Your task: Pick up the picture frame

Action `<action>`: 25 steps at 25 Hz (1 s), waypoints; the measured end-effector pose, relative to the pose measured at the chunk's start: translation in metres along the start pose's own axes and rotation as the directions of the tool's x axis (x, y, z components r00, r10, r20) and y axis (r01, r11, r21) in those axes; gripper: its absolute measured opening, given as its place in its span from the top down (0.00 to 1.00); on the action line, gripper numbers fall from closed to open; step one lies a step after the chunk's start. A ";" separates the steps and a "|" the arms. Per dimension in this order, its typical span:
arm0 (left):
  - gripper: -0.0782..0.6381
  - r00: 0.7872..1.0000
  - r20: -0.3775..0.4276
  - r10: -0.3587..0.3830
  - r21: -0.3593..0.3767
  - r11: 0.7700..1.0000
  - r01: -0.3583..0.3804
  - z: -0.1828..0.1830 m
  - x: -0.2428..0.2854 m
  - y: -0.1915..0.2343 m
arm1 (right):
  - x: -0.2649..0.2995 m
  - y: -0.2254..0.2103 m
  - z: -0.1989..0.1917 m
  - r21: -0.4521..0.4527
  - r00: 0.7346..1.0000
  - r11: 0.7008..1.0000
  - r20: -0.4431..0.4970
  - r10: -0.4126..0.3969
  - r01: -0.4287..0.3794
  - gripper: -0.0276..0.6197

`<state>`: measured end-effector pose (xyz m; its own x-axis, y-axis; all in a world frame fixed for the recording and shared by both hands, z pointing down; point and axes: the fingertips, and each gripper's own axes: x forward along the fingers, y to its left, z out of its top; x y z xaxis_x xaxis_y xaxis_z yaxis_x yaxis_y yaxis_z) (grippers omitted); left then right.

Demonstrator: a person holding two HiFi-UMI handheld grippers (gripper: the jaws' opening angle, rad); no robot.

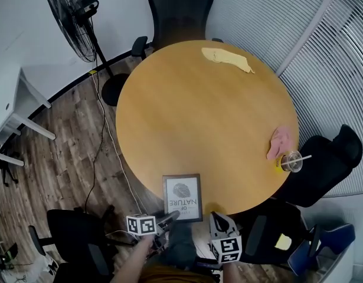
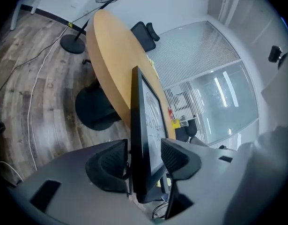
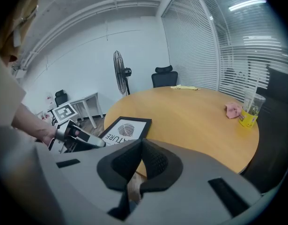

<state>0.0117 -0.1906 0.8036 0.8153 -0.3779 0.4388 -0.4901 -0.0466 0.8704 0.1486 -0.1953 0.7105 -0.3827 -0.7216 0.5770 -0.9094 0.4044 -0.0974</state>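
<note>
1. The round wooden bench (image 1: 216,111) stretches away ahead of both hand-held grippers. Its top looks smooth, so a flat thing on it probably slides easily.
2. The picture frame (image 1: 182,197) lies print-up at the bench's near rim, directly ahead of the left hand-held gripper and ahead-left of the right one. Its near border appears to reach past the rim. The black moulding looks stiff, and I judge the whole frame rigid and fairly light. The glazed front is likely slick and breakable, so the hold belongs on the moulding, not out on the pane.
3. The left hand-held gripper (image 2: 144,156) is clamped on the frame's near edge, with one jaw behind the back and the other against the front. With the hold at one border only, the rest of the panel sticks out ahead of the jaws and may sag or twist when raised.
4. The right hand-held gripper (image 3: 143,161) has its jaws pressed together on nothing, just right of the frame and off the bench. It could steady the far border.
</note>
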 end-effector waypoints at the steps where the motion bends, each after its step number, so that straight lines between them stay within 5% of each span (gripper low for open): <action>1: 0.58 1.000 -0.008 -0.004 0.003 1.000 0.004 -0.001 0.000 -0.001 | 0.000 0.001 0.001 0.002 1.000 1.000 0.002 0.003 -0.003 0.94; 13: 0.74 0.995 -0.014 -0.094 -0.083 0.992 0.093 -0.005 -0.004 -0.011 | -0.007 -0.002 0.007 0.014 1.000 1.000 0.006 -0.007 0.007 0.94; 25: 0.83 0.986 0.048 -0.162 -0.061 0.985 0.164 0.004 -0.006 -0.041 | -0.019 -0.004 0.019 0.032 0.999 0.999 0.045 -0.002 0.001 0.94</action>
<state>0.0255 -0.1905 0.7640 0.8680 -0.4092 0.2812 -0.3298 -0.0519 0.9426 0.1563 -0.1937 0.6844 -0.3876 -0.7471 0.5401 -0.9145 0.3855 -0.1231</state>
